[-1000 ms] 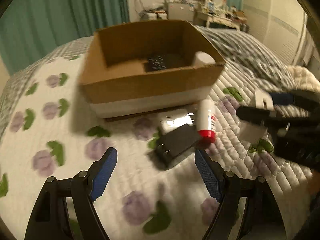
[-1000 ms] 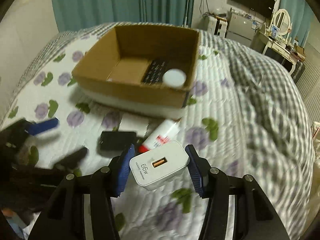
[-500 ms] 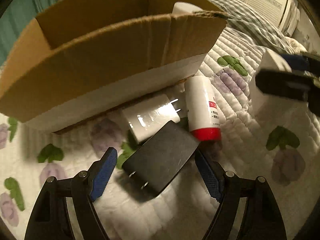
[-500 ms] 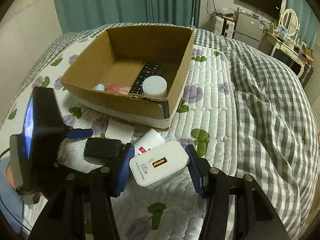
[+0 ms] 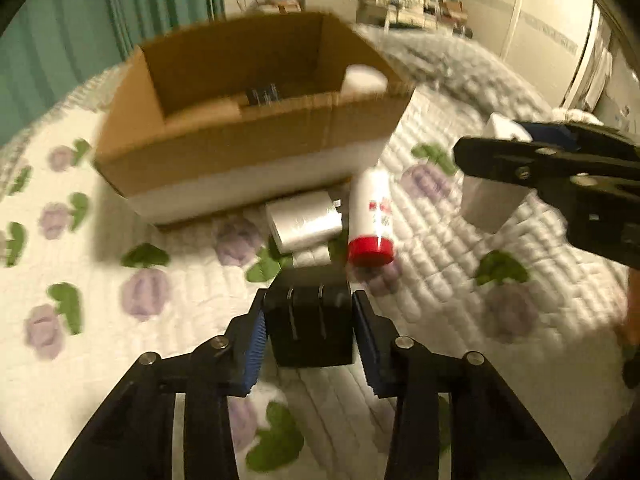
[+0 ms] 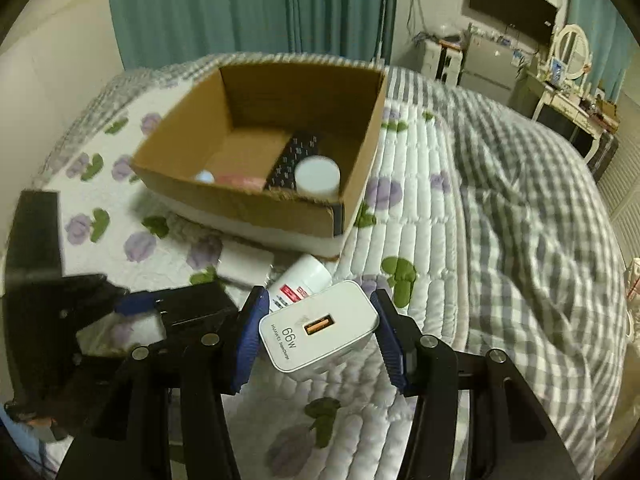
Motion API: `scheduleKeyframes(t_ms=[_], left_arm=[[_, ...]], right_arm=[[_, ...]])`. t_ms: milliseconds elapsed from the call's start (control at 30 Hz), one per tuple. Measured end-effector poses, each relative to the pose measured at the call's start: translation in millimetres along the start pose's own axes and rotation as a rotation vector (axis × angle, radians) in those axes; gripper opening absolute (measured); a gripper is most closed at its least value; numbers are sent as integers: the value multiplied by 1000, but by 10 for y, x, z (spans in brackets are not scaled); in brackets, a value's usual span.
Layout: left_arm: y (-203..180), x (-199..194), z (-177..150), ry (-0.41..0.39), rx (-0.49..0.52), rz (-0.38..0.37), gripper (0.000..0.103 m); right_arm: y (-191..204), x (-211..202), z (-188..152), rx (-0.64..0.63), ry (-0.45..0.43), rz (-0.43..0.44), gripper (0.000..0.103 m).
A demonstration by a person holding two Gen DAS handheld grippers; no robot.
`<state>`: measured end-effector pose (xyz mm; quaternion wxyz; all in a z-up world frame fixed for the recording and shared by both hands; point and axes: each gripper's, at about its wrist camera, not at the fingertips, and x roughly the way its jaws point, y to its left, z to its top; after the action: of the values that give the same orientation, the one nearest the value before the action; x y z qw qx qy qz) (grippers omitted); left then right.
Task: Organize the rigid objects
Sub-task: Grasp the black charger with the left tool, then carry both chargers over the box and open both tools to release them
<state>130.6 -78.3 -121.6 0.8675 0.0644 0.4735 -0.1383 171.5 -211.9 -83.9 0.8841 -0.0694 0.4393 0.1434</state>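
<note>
Nearest the onlooker, the left gripper (image 5: 308, 328) clamped a black charger (image 5: 309, 322) above the quilted bed (image 5: 420, 280); the right gripper (image 6: 318, 330) clasped a white charger (image 6: 320, 330). Beyond lay a red-capped bottle (image 5: 372, 220) and wrapped white block (image 5: 304, 220), then the cardboard box (image 6: 240, 200).

Both wrist views close, facing cardboard box (image 5: 256, 152) on bed (image 6: 500, 200).

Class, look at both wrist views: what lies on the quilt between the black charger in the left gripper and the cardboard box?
In the left wrist view: a white plug adapter and a red-capped white tube.
</note>
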Motion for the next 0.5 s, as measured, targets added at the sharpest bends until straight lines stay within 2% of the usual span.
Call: scheduleKeyframes(t_ms=[133,267,400,500], left_arm=[[103,-348,57,-64,-14,-15,38],[204,-693,218,-144,-37,-1,38],[312,-892,556,-221,-69,-2,38],[428,-952,800,-259,-75,36,38]], right_arm=[[71,-253,89,14,-49,-12,52],[167,-506,226,-3,-95,-27,52],[179,-658,457,-1,-141,-7,52],[153,-654,729,1,-174,-2,52]])
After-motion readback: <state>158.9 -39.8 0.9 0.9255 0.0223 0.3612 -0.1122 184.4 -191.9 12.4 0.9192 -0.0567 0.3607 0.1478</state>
